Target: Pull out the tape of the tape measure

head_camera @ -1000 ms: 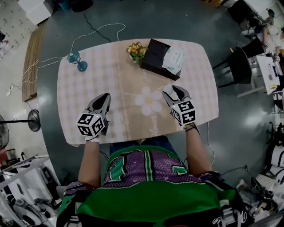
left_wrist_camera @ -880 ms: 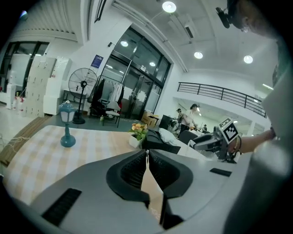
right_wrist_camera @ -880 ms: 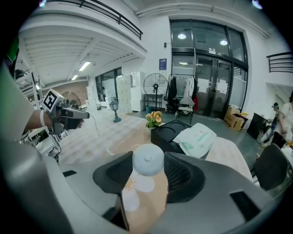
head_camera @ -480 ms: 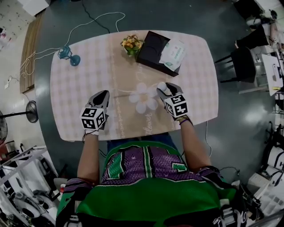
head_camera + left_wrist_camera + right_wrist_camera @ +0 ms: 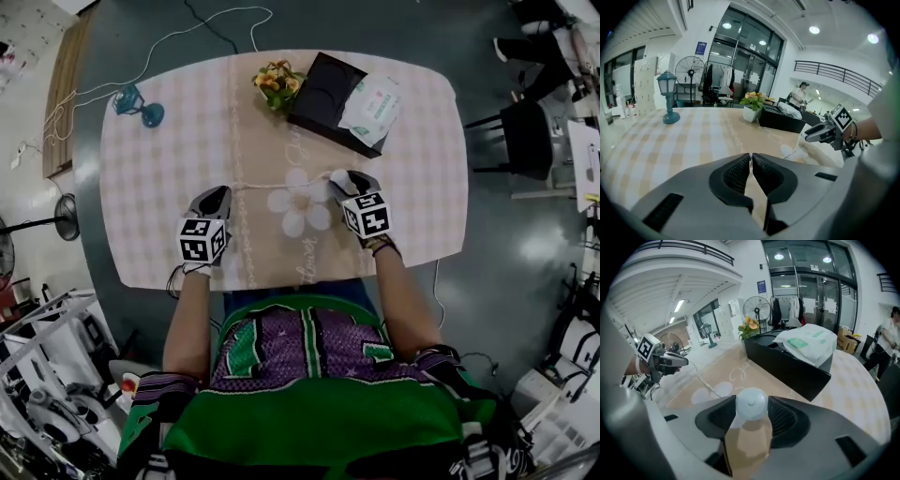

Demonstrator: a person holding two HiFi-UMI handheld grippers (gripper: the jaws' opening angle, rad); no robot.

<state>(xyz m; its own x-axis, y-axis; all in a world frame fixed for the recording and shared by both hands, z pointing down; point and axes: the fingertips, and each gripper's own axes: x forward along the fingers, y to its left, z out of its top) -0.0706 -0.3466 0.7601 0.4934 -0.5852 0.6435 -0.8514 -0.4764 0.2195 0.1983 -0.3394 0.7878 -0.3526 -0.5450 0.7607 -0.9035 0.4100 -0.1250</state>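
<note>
Your right gripper [image 5: 347, 180] gripped the round white tape measure [image 5: 751, 403] between wide-set jaws, over the table [image 5: 159, 178] beside the flower print [image 5: 292, 208]. Your left gripper [image 5: 216, 194] had its jaws pinched together on the thin tape [image 5: 272, 186], which stretched between the two grippers.

A checked table [image 5: 150, 187] stands on a grey floor [image 5: 422, 33], glass doors [image 5: 740, 65] beyond.

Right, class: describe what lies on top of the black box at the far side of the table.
A white packet with green print lies on the black box, over its right-hand part. Whatever the box holds beneath the packet is covered and cannot be seen.
</note>
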